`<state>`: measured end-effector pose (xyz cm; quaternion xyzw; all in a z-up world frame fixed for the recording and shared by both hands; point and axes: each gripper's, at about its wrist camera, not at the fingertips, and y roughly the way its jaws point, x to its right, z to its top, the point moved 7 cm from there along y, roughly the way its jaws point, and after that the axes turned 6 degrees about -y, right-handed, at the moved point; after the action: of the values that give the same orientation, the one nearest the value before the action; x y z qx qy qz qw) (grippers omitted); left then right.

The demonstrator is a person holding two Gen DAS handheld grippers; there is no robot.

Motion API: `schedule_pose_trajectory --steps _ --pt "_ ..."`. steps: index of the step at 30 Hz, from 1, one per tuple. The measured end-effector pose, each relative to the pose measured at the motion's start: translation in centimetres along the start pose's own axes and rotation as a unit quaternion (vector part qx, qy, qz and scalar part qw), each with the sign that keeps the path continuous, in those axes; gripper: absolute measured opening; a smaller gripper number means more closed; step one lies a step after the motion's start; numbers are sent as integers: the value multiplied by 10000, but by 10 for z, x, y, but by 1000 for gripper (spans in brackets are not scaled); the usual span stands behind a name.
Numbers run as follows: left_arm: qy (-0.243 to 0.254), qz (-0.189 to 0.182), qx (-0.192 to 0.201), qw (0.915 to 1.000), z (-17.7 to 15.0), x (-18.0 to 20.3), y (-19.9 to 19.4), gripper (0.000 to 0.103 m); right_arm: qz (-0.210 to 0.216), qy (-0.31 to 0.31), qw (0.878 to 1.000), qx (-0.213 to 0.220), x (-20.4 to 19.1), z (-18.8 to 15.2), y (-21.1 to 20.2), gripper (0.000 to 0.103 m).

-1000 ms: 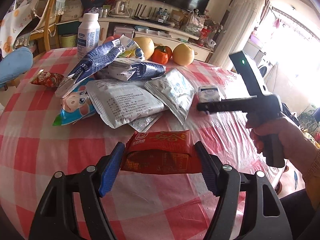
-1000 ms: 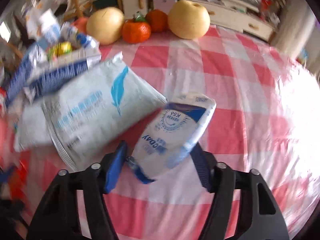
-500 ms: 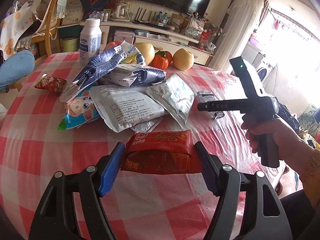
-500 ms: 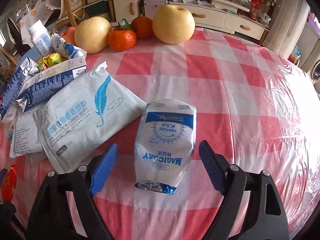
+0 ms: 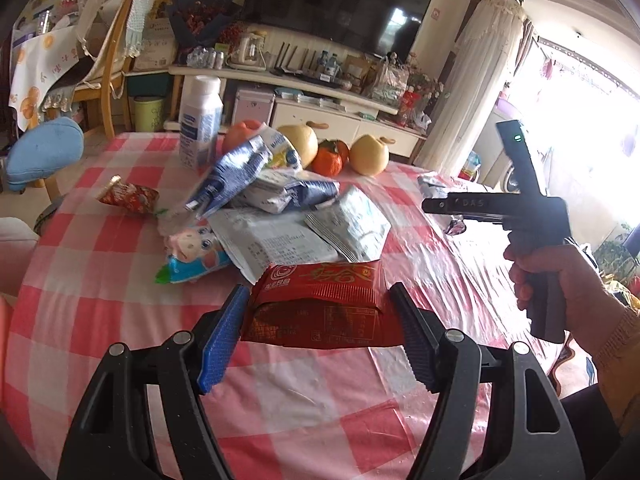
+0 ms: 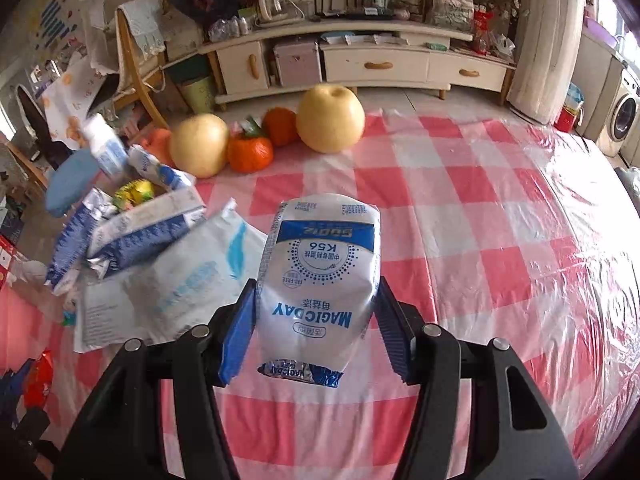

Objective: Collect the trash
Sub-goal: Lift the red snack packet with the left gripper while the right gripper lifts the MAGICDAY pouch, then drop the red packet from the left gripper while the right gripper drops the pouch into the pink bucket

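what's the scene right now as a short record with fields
left hand-held gripper: shut on red snack wrapper
right hand-held gripper: jaws just closed on white MAGICDAY pouch, lifted off the table
surface: pink checked tablecloth
still lying: wrapper pile
fruit at far edge: two pears, oranges

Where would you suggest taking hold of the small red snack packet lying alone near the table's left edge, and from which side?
Grip the small red snack packet across its puffed middle, from above. It lies flat and apart from the pile, so its long sides are probably free; the twisted gold-tipped end looks too thin.
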<state>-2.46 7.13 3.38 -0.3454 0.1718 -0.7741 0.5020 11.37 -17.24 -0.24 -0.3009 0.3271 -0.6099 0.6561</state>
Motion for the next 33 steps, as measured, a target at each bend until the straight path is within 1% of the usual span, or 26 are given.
schedule_pose_trajectory --steps 3,6,8,10,12,13,15,17,18,19,21,23,26,27,29,30,31,32,33 --pt "-114 44 254 9996 8 -13 -20 72 329 -166 9984 417 -34 14 -31 58" --pt "-268 197 531 9980 17 -33 -42 72 682 -321 9946 720 -75 25 -54 58" --pt "-412 366 747 9957 22 -52 -59 72 1009 -443 9899 893 -110 33 -69 58" --pt "-564 622 1005 9914 28 -78 -80 72 1311 -640 9838 1038 -152 39 -84 58" --pt "-697 938 1246 9853 32 -103 -98 72 1623 -835 9771 1091 -193 43 -93 58" --pt "-803 1165 1387 9802 34 -122 -110 72 1811 -974 9728 1068 -220 42 -95 58" --pt "-990 1492 1570 9712 35 -151 -127 72 2091 -1299 9640 1005 -269 39 -98 58" --pt "-1270 1920 1754 9572 34 -188 -147 72 2406 -1619 9525 931 -322 34 -100 58" --pt "-1408 2065 1799 9514 33 -203 -153 72 2562 -1750 9466 882 -346 31 -99 58" --pt "-1663 2227 1863 9424 31 -225 -163 72 2712 -1882 9402 835 -373 28 -98 58" --pt "-2069 2430 1952 9274 26 -256 -176 72 2953 -2116 9286 760 -421 22 -96 58" --pt "-2478 2722 1991 9082 19 -290 -187 72 3132 -2285 9192 687 -460 19 -92 58" --pt "-3056 2943 1946 8844 9 -332 -198 72 3344 -2435 9089 534 -507 14 -84 58" --pt "-3181 2991 1919 8789 6 -341 -200 72 3395 -2475 9061 491 -519 12 -82 58" --pt "-3439 3114 1855 8662 -2 -360 -201 76 3438 -2575 9021 402 -541 6 -73 59" --pt "-3523 3179 1833 8609 -4 -366 -200 76 3446 -2619 9008 342 -549 4 -68 59" --pt "-3577 3245 1777 8574 -8 -371 -199 77 3441 -2645 9005 268 -558 2 -61 59" --pt "-3611 3325 1703 8544 -11 -376 -197 81 3407 -2645 9019 226 -563 -1 -57 60" --pt "-3616 3393 1680 8520 -14 -377 -196 85 3351 -2626 9046 200 -565 -1 -50 66"
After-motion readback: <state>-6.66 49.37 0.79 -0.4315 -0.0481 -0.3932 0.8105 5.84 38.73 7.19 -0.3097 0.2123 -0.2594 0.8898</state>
